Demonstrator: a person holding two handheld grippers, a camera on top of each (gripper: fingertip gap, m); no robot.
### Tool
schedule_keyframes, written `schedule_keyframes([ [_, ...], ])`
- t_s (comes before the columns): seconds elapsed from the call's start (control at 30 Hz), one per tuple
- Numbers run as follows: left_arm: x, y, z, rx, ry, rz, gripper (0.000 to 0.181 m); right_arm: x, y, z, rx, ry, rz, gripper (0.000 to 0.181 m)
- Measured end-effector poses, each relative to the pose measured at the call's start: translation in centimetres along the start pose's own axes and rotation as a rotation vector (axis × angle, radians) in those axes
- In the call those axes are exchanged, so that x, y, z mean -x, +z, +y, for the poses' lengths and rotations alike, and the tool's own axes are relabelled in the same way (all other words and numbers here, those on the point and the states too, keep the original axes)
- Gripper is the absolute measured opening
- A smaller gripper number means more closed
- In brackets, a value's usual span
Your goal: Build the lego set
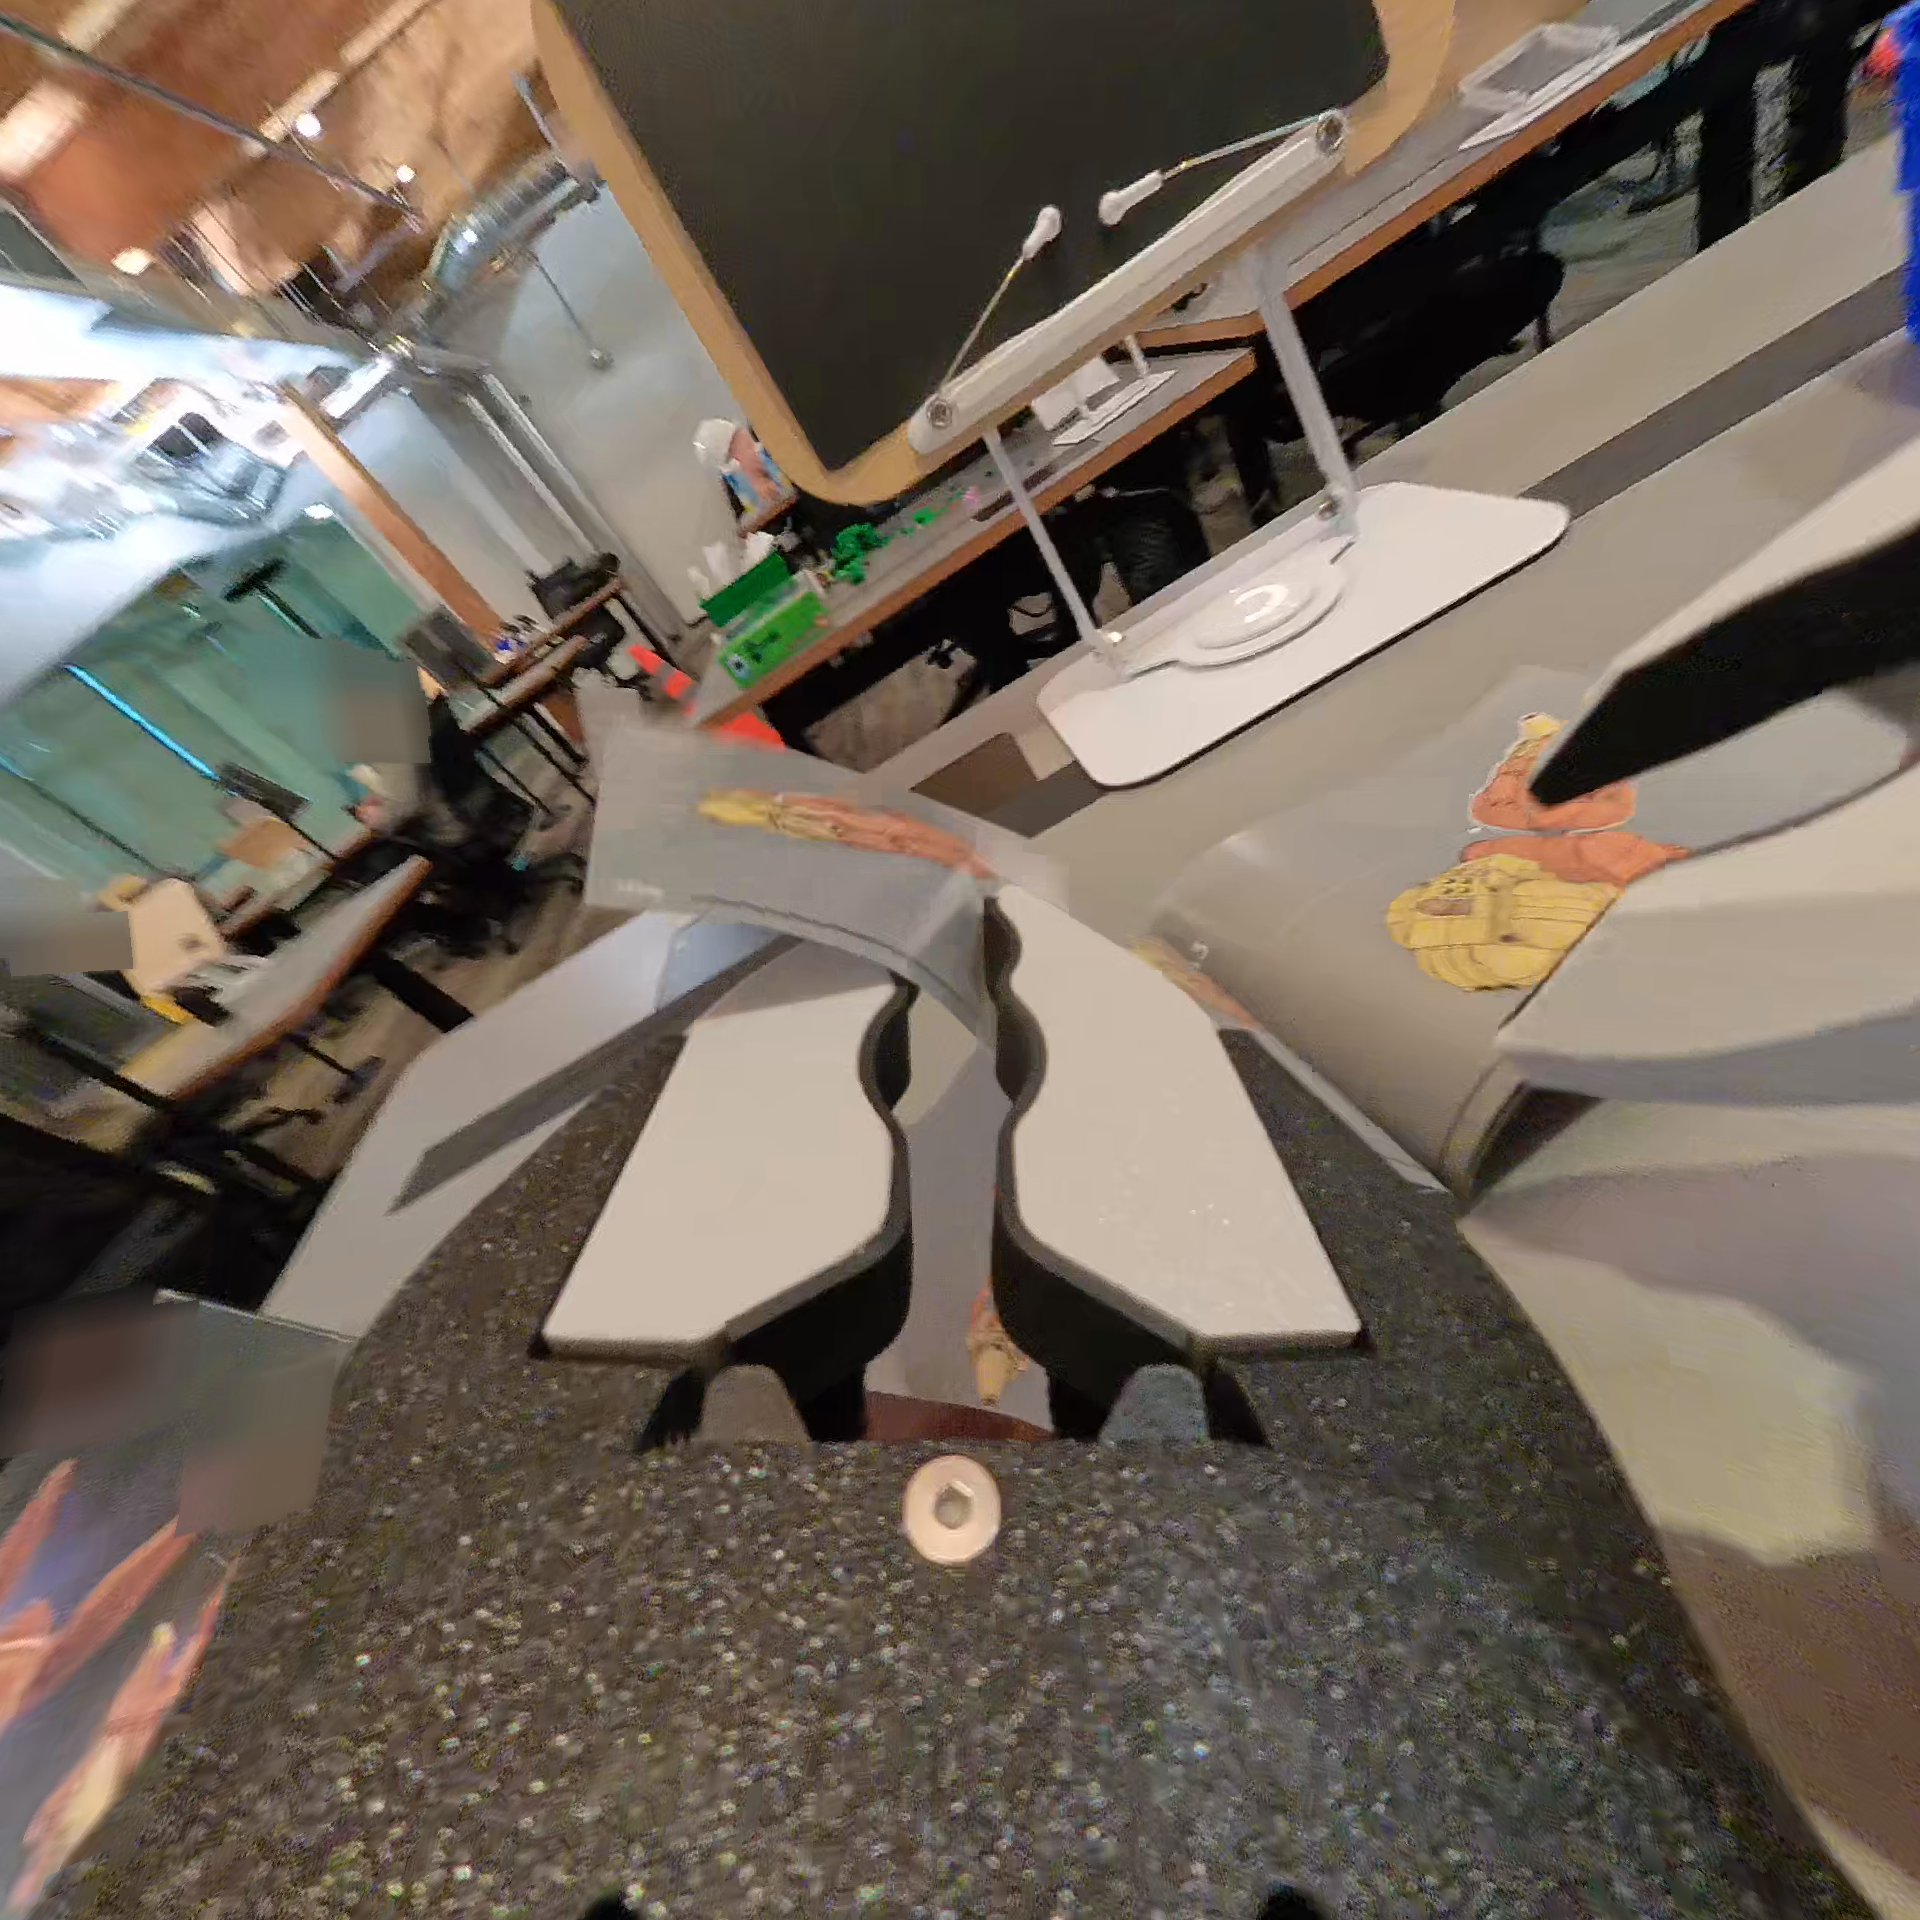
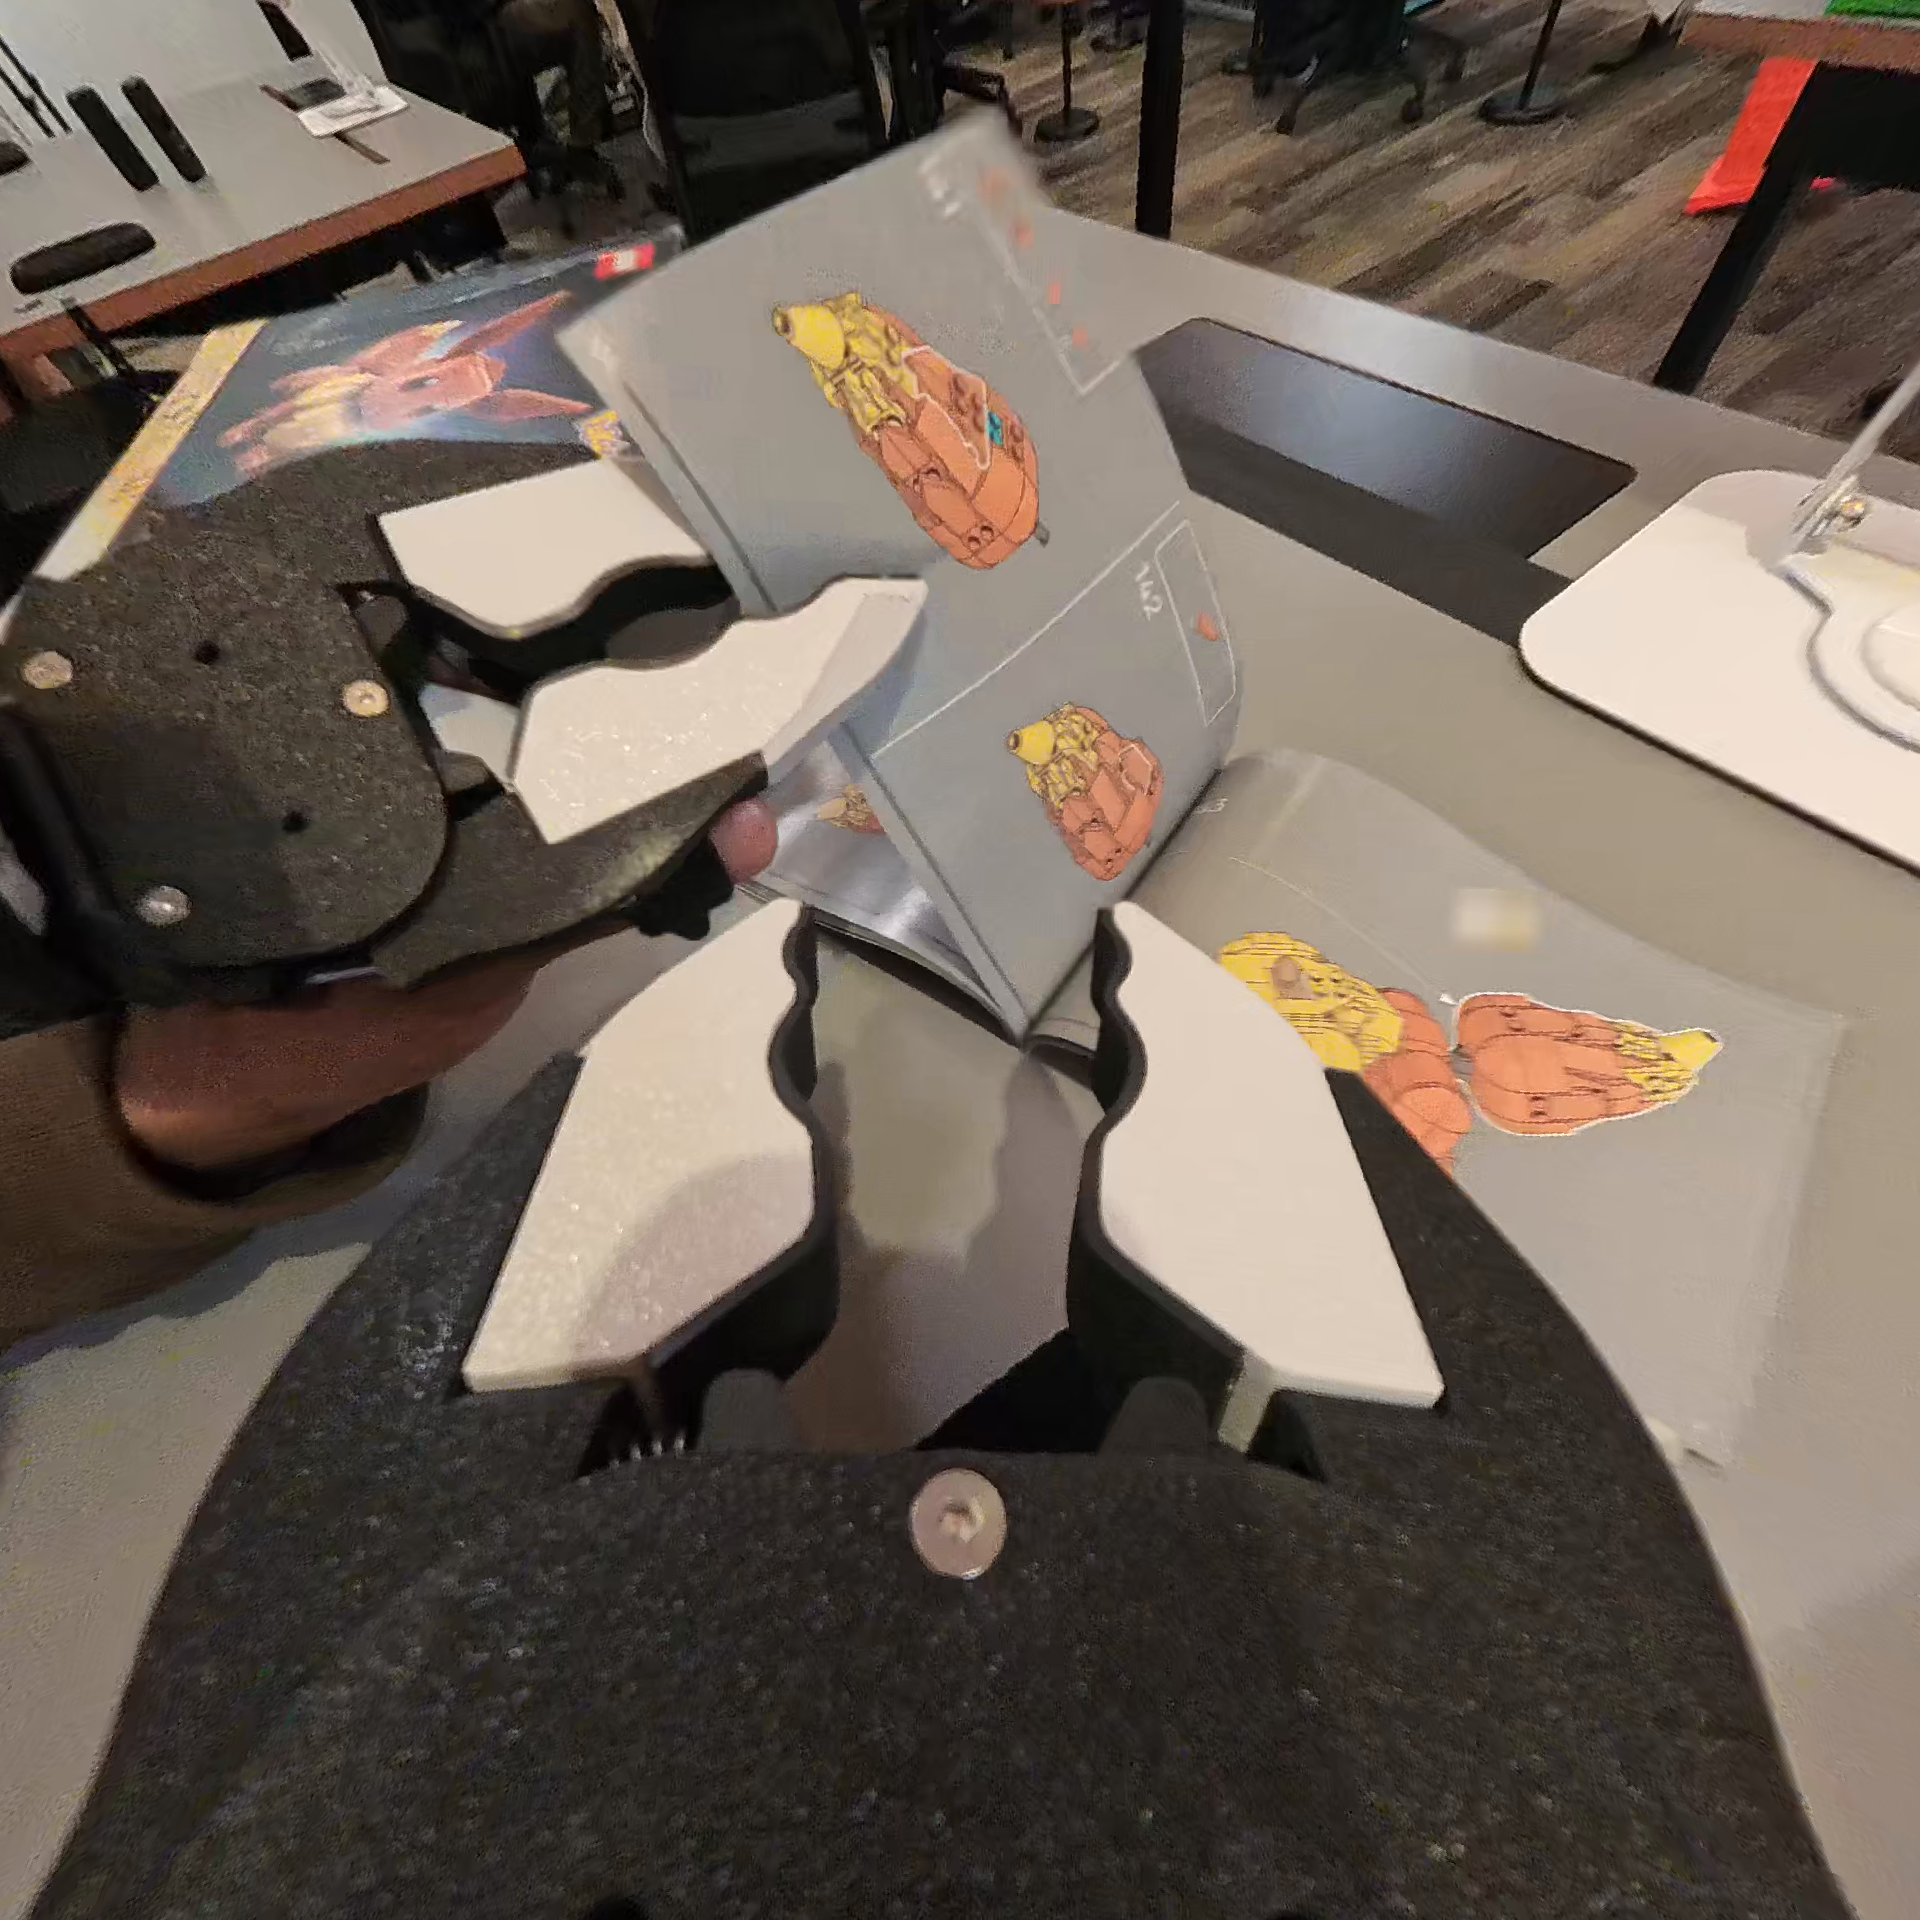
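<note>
Lying open on the grey bench [image 2: 1455, 665] is the instruction booklet [image 2: 1558, 1195] for the lego set, its pages printed with orange and yellow drawings of a part-built model. One page [image 2: 935, 582] stands lifted and curled up from the spine, and the left tool [image 2: 831, 613] has it pinched near its edge, the two white fingers [image 2: 665, 727] pressed together on the paper. From the left tool's own camera that same page [image 1: 790, 862] shows as a bent grey sheet clamped at the fingertips. A bare fingertip of the person's hand [image 2: 743, 836] shows under the left tool, with a brown sleeve [image 2: 156, 1174] behind it.

The right tool [image 2: 951, 945] sits low over the booklet's spine, its jaws apart with the fold of the booklet showing between them; it grips nothing. In the left view it appears at the right edge [image 1: 1714, 727], over the flat right-hand page.

Just behind the booklet, on the left, lies the lego box [image 2: 395, 384], dark with an orange figure on its lid. To the right, a white stand base [image 2: 1683, 665] rests on the bench, and a dark rectangular cut-out [image 2: 1371, 457] lies beyond the raised page. Other tables and wood-look flooring [image 2: 1507, 187] fill the room behind.
</note>
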State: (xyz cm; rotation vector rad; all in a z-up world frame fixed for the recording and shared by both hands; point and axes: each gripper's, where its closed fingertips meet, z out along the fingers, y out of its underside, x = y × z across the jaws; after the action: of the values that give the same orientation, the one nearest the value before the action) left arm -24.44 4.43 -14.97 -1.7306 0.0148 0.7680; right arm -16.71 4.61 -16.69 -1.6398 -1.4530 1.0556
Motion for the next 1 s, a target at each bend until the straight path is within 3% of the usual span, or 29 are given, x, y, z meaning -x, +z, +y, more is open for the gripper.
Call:
schedule_keyframes([
  [0.13, -0.9, 1.0, -0.8, 0.015, 0.143, -0.031, 0.000, -2.0, -0.5, -0.5, 0.020, -0.001, 0.011, 0.052],
  [0.47, -6.0, 2.6, -3.8, 0.102, 0.633, -0.066, 0.001, -5.7, -1.6, 1.7, 0.090, 0.090, 0.011, 0.052],
  [0.7, -7.9, 3.8, -4.9, 0.120, 0.685, -0.031, 0.004, -7.6, -2.4, 2.1, 0.099, 0.106, 0.035, 0.051],
  [1.0, -7.7, 4.0, -4.7, 0.120, 0.665, -0.022, 0.003, -8.0, -2.4, 2.4, 0.107, 0.103, 0.038, 0.051],
])
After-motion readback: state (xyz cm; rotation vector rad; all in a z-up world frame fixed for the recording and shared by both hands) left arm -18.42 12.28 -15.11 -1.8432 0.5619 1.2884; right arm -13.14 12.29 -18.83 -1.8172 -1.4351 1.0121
